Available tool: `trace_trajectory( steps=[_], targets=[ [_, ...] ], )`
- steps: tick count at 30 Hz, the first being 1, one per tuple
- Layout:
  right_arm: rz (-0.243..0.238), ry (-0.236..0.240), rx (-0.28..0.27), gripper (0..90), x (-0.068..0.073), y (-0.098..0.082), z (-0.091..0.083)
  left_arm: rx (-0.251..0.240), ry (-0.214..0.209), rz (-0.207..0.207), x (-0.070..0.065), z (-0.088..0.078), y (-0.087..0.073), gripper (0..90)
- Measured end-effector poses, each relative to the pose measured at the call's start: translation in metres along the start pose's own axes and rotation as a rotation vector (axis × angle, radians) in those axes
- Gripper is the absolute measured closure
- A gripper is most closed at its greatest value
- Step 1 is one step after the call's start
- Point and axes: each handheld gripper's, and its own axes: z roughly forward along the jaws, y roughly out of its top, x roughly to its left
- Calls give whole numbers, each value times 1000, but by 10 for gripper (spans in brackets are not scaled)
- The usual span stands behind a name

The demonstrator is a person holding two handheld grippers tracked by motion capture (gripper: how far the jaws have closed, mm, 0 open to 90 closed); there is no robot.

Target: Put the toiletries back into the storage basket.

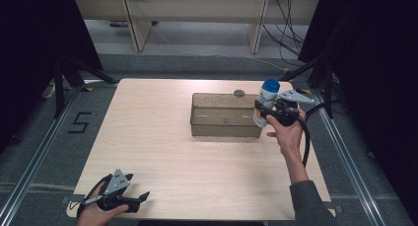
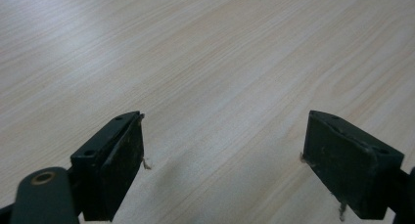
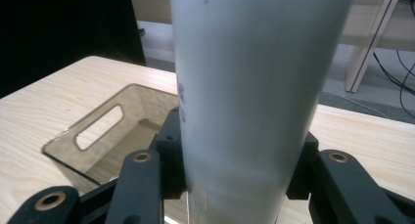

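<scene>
A white bottle (image 1: 266, 101) with a blue cap is held upright at the right end of a smoky clear plastic bin (image 1: 226, 115). My right gripper (image 1: 263, 112) is shut on the bottle's lower half. In the right gripper view the bottle (image 3: 254, 87) stands tall between the jaws, with the bin (image 3: 112, 131) and its handle slot behind and to the left. My left gripper (image 1: 138, 199) rests at the near left corner of the table, open. Between its fingers (image 2: 115, 165) lies just bare wood.
A small round grey object (image 1: 239, 93) lies on the table (image 1: 162, 137) just behind the bin. Black stands and cables flank the table, and wooden furniture legs stand on the floor beyond it.
</scene>
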Motion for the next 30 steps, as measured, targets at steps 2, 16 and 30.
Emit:
trace_trajectory(
  steps=[2, 16, 30],
  targets=[
    [-18, -4, -11, 558, -3, -1, 5, 11, 8, 8, 0, 0, 0, 147],
    [1, -20, -11, 558, -8, -5, 22, 10, 6, 10, 0, -1, 1, 147],
    [-35, -37, -3, 557, -9, -13, 37, -4, -1, -4, -1, 0, 0, 147]
  ],
)
